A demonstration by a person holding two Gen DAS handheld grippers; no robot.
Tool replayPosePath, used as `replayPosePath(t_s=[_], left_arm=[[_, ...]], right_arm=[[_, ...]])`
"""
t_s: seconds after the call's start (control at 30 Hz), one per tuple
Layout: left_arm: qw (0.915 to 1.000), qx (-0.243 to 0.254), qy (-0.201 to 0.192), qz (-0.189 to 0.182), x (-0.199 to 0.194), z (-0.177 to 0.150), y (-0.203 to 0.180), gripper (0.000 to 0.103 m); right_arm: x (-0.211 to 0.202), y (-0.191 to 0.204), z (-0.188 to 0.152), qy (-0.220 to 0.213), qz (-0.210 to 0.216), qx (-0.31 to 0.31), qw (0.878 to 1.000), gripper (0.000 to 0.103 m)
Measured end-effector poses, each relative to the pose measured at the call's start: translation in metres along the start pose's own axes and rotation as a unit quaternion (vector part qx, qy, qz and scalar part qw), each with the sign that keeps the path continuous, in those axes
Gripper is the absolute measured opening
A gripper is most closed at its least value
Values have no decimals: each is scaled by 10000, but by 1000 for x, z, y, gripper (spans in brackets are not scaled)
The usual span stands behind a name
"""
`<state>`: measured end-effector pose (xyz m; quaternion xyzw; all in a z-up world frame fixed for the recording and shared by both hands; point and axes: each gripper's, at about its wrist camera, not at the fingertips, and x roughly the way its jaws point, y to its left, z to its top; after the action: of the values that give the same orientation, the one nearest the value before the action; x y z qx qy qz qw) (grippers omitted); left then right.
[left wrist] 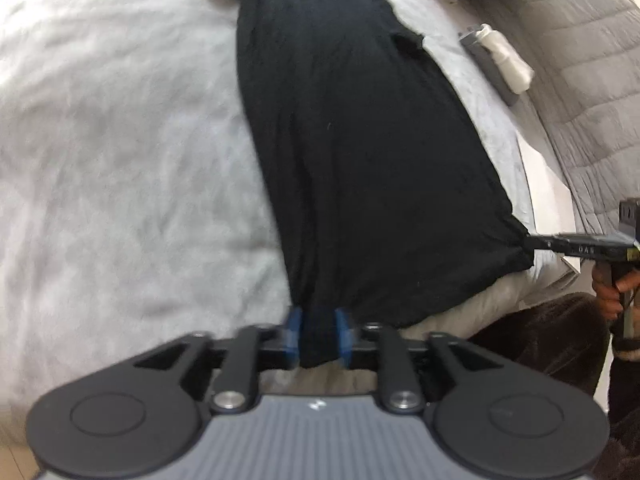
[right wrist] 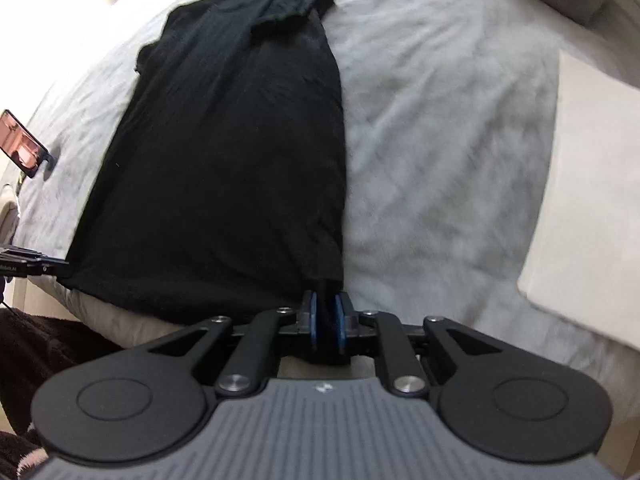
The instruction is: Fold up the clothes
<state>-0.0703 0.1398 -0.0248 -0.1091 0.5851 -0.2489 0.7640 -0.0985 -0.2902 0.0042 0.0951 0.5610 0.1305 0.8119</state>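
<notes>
A black shirt [left wrist: 360, 140] lies flat and lengthwise on a grey bed cover [left wrist: 120, 140], folded into a long narrow shape with its hem towards me. My left gripper [left wrist: 319, 336] sits at one hem corner, jaws partly open, with a bunch of black fabric between the blue pads [left wrist: 294, 334]. My right gripper [right wrist: 326, 324] is at the other hem corner of the shirt [right wrist: 232, 152], jaws slightly parted, with fabric between them. Each gripper shows in the other's view at the shirt's edge: the right gripper [left wrist: 536, 242], the left gripper [right wrist: 60, 266].
A phone [right wrist: 24, 144] lies on the cover left of the shirt. A white folded cloth [right wrist: 592, 220] lies at the right. A white bottle [left wrist: 506, 58] and a grey quilt [left wrist: 592, 60] are beyond. A person's hand [left wrist: 608, 292] holds the right gripper by the bed edge.
</notes>
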Motion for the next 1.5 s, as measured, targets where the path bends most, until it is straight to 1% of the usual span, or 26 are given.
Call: replayPosePath(t_s=[0.03, 0.07, 0.1, 0.17, 0.23, 0.3, 0.4, 0.47, 0.53, 0.63, 0.77, 0.83, 0.87, 0.93, 0.97, 1.03, 1.1, 1.13, 1.17, 1.23, 1.3, 1.33, 1.37, 1.4, 1.43, 1.5], left_arm=[[9999, 34, -85, 57, -1, 6, 2, 40], [9998, 68, -170, 114, -2, 12, 5, 41], [9996, 38, -240, 150, -1, 19, 9, 42], [9991, -184, -346, 182, 5, 39, 22, 42], [9977, -330, -549, 238, 12, 63, 33, 42], [9952, -490, -794, 284, 20, 88, 44, 42], [9884, -901, -1193, 272, 29, 124, 61, 42], [9826, -1089, -1468, 336, 32, 143, 69, 42], [9767, -1243, -1708, 388, 35, 160, 76, 42], [9697, -1409, -1963, 367, 43, 181, 83, 42], [9642, -1421, -2198, 436, 50, 201, 89, 39], [9620, -1426, -2278, 481, 52, 210, 94, 32], [9602, -1440, -2334, 524, 52, 214, 96, 30], [9560, -1483, -2445, 649, 53, 219, 99, 20], [9538, -1510, -2502, 695, 54, 221, 101, 18], [9503, -1493, -2618, 777, 57, 224, 104, 5], [9489, -1368, -2691, 923, 59, 227, 104, 3], [9496, -1298, -2678, 987, 59, 230, 103, 3], [9502, -1246, -2647, 1072, 57, 233, 102, 2], [9476, -1109, -2656, 1386, 48, 236, 100, 2], [9415, -890, -2742, 1745, 38, 239, 100, 2], [9384, -841, -2767, 1893, 35, 239, 102, 3], [9348, -841, -2785, 2038, 32, 240, 106, 4], [9315, -920, -2783, 2153, 31, 241, 112, 10], [9288, -1029, -2768, 2237, 29, 241, 117, 12], [9234, -1226, -2759, 2369, 27, 240, 125, 11]], right_arm=[[1, 0, 3, -91, -49, -52, 9999, 40], [2, 1, 7, -187, -119, -114, 9997, 47], [4, 2, 11, -261, -164, -177, 9994, 47], [12, 2, 23, -342, -177, -203, 9991, 47], [23, 3, 38, -427, -122, -182, 9988, 47], [36, 6, 56, -577, -157, -227, 9980, 47], [57, 13, 86, -816, -209, -279, 9961, 47], [70, 17, 106, -964, -217, -291, 9947, 47], [81, 19, 124, -1142, -158, -270, 9930, 47], [94, 21, 148, -1315, 20, -168, 9912, 48], [105, 16, 173, -1522, 251, 32, 9880, 48], [110, 9, 185, -1607, 412, 255, 9858, 48], [112, 5, 191, -1664, 503, 382, 9840, 48], [116, -3, 203, -1775, 681, 655, 9796, 48], [116, -7, 208, -1829, 763, 780, 9770, 48], [119, -14, 216, -1907, 902, 981, 9726, 48], [126, -18, 224, -1840, 1073, 1157, 9702, 48], [128, -18, 225, -1760, 1189, 1243, 9692, 46], [130, -18, 227, -1702, 1264, 1298, 9686, 41], [127, -12, 229, -1664, 1210, 1227, 9709, 40], [118, -2, 230, -1770, 957, 935, 9751, 40], [114, 2, 229, -1834, 824, 782, 9765, 42], [111, 6, 229, -1877, 706, 658, 9775, 47], [108, 9, 229, -1920, 597, 550, 9780, 48], [106, 12, 228, -1958, 527, 481, 9780, 48], [105, 18, 228, -2001, 486, 346, 9780, 49]])
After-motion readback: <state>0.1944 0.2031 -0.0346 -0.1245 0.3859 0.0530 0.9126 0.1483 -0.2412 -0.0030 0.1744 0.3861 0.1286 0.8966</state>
